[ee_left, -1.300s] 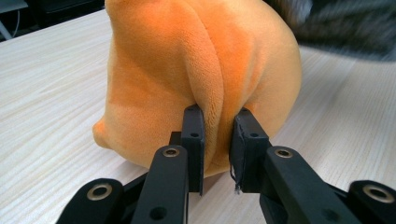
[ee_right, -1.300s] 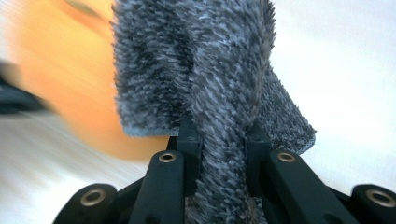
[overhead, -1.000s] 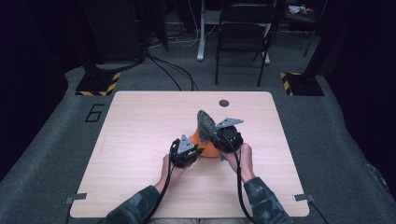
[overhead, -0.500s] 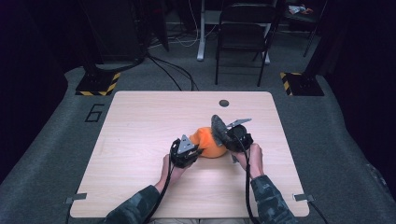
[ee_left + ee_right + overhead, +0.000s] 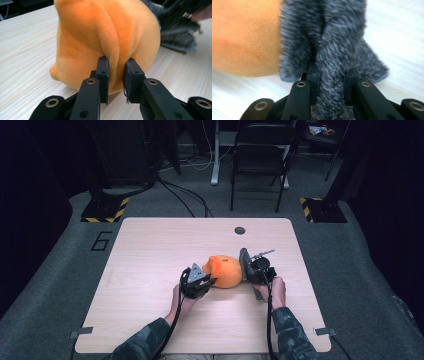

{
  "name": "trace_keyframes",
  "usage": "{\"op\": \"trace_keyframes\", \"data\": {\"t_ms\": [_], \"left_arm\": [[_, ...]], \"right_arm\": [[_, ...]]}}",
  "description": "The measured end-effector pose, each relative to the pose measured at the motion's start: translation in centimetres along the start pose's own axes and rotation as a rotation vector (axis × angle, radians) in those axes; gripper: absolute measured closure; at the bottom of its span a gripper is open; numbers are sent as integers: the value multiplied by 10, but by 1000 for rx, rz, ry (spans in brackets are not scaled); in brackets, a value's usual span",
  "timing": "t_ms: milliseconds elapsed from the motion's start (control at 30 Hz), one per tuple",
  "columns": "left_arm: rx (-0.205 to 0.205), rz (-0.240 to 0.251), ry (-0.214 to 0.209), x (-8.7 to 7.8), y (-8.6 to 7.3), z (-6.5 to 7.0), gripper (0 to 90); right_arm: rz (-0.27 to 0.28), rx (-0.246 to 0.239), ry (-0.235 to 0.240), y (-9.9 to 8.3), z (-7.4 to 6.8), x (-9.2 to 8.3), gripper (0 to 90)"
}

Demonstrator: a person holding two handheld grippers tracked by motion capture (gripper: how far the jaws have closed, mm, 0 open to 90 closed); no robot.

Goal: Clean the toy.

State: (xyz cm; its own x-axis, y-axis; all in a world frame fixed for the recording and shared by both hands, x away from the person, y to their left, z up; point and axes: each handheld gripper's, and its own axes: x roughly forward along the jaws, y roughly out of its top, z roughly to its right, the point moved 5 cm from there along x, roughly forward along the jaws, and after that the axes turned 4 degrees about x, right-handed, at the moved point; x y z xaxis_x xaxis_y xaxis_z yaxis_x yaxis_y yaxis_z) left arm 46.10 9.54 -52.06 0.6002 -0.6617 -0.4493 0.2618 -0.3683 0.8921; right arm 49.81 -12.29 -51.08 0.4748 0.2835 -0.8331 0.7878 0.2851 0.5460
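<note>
Lowered since a second ago, the right gripper (image 5: 248,267) now rests its grey fur piece (image 5: 244,262) on the counter (image 5: 150,250) beside the orange plush toy (image 5: 226,270). From the left gripper view, the left gripper (image 5: 117,77) pinches a soft, light fold of plush that squashes easily. From the right gripper view, the right gripper clamps the limp fur (image 5: 332,50), best held by such folds.

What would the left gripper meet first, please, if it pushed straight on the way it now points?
The orange plush toy: the left gripper already pinches a fold of it, so the toy's body lies directly ahead.

One orange plush toy (image 5: 226,271), one grey furry piece (image 5: 244,262), two grippers, one chair (image 5: 260,157).
</note>
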Motion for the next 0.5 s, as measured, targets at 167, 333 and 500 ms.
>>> {"op": "trace_keyframes", "data": {"t_ms": [167,333,500], "left_arm": [[-6,-8,-6,-1,-1,-3,760],[5,-9,0,-1,-1,-2,734],[42,-26,6,-1,-1,2,541]], "right_arm": [[120,5,33,14,-6,-29,744],[147,-77,153,21,-38,-40,744],[147,-82,119,20,-44,-28,745]]}}
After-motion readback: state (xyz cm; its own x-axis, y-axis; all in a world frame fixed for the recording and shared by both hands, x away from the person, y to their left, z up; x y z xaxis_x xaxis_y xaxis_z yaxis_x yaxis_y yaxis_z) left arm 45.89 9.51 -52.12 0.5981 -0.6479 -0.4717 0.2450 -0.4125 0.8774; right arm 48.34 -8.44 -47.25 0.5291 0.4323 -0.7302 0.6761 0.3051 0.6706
